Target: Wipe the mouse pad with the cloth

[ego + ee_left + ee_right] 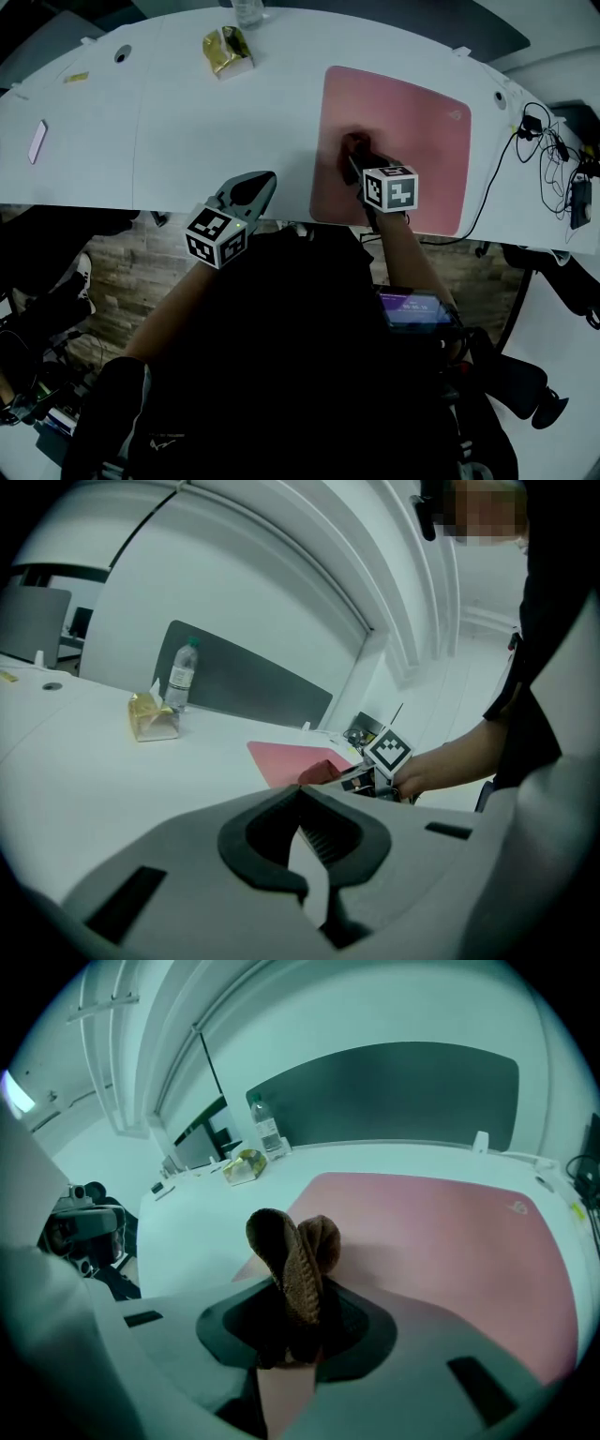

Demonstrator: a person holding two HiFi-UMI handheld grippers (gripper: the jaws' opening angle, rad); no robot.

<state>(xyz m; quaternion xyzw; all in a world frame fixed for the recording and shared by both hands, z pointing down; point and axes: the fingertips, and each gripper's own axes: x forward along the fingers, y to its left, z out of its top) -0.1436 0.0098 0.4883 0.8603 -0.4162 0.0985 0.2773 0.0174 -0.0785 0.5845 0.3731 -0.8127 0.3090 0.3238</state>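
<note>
Grips a bunched brown cloth in the right hand-held gripper, jaws pressed on its fold, loops poking out just past the tips. Rests that cloth on the pink mouse pad, toward the pad's left edge and its nearer half. Holds the left hand-held gripper over the near edge of the desk, left of the pad and apart from it, tips closed together on nothing
</note>
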